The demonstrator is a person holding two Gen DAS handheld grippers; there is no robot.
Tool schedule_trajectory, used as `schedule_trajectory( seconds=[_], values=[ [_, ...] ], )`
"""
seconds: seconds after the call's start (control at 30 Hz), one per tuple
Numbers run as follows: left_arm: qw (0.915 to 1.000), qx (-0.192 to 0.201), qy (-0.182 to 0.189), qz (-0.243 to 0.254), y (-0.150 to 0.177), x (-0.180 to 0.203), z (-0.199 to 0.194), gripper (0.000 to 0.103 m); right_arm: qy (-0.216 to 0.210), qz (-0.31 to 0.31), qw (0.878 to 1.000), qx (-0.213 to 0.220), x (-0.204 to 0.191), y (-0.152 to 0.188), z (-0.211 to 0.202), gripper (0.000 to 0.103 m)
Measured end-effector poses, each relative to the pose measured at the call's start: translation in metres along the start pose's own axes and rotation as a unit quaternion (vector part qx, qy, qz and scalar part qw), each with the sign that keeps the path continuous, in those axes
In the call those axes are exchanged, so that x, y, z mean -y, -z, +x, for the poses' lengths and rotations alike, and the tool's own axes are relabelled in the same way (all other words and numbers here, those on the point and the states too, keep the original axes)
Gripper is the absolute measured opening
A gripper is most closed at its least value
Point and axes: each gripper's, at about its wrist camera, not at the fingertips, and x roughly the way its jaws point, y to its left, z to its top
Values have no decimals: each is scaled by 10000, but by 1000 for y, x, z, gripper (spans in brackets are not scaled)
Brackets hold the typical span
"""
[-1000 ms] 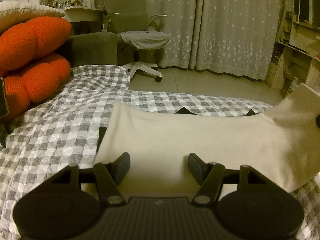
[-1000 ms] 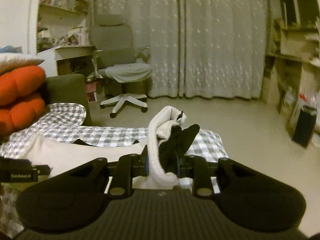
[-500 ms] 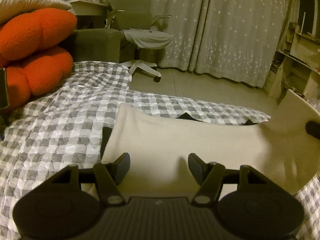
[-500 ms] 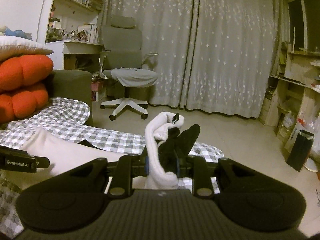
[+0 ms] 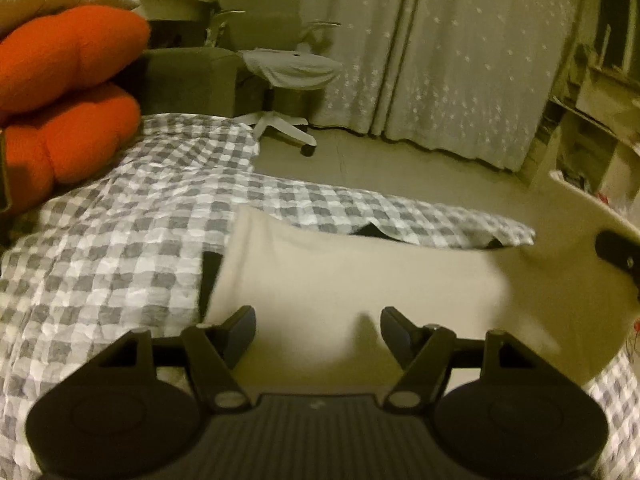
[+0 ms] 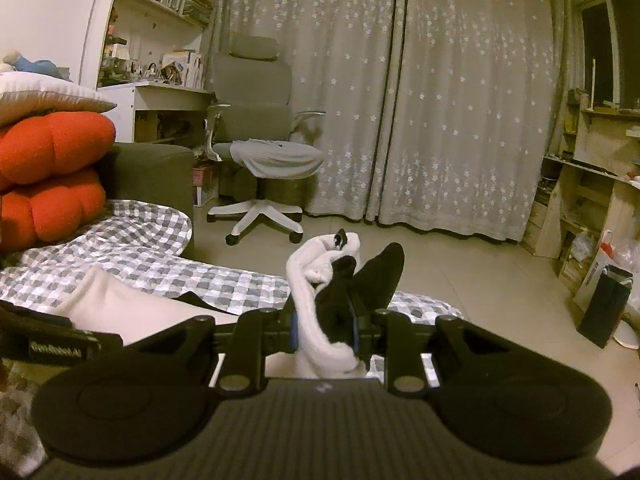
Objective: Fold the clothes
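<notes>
A cream garment (image 5: 352, 276) lies spread across the grey-and-white checked bedspread (image 5: 120, 240). My left gripper (image 5: 318, 332) hovers open just over its near edge, nothing between the fingers. The garment's right end (image 5: 568, 216) is lifted off the bed. In the right wrist view my right gripper (image 6: 324, 320) is shut on a bunched white-and-black part of the garment (image 6: 320, 280), holding it up above the bed. The flat cream part (image 6: 132, 304) lies to its left, with the left gripper's body (image 6: 56, 344) over it.
Orange cushions (image 5: 68, 92) are stacked at the bed's left, against a dark sofa arm (image 5: 188, 76). A grey office chair (image 6: 260, 148) stands on the tiled floor beyond the bed, before star-patterned curtains (image 6: 400, 80). Shelves (image 6: 592, 184) and a dark bag (image 6: 604, 304) sit on the right.
The right gripper has risen, still gripping the bunched cloth, so the garment's right end stands higher. The left gripper has lifted and drawn back slightly, staying open.
</notes>
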Motion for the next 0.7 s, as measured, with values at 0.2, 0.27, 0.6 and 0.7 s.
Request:
schedule_trajectory(
  seconds=[0.2,0.27,0.6,0.7],
  values=[
    [9996,-117,129,-203,-2,-11,5,70,-42,-19,10000,26,-9,-2,-1,25],
    [9997,-131,131,-161,-2,-11,7,70,-71,-96,9999,33,-15,-2,-1,25],
    [9851,-42,662,-1590,-18,-64,-11,69,-137,-221,9996,137,-34,-6,2,25],
    [9827,47,452,-1797,-21,-79,-16,69,-174,-321,9991,217,-49,-9,4,25]
  ],
)
